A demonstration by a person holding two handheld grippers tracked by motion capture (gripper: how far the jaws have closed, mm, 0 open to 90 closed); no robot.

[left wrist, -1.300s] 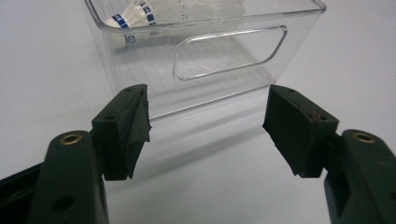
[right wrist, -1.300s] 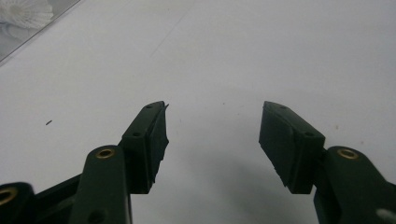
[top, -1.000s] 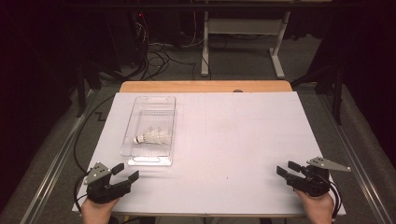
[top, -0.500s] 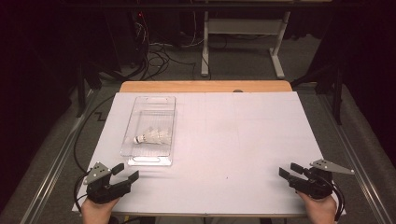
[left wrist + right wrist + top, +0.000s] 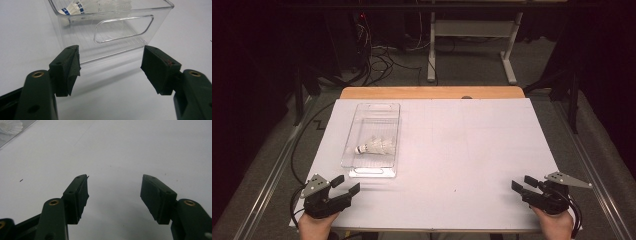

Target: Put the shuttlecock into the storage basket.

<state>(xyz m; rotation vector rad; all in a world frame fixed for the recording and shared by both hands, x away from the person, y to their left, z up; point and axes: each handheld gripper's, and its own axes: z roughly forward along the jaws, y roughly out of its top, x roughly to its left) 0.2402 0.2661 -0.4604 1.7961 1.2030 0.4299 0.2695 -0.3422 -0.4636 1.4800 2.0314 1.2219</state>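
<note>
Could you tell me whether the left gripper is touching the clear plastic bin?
Apart. The left gripper view shows bare white table between the open left gripper and the clear plastic bin.

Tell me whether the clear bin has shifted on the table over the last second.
No. The clear bin sits at the same spot relative to the table's wooden far edge.

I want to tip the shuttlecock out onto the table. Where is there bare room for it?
The white table top is bare from the clear plastic bin across to the right edge, down to the right hand-held gripper. A narrower bare strip runs left of the bin. The only crowded spot is the bin itself, holding the shuttlecock, with the left hand-held gripper just before it.
</note>
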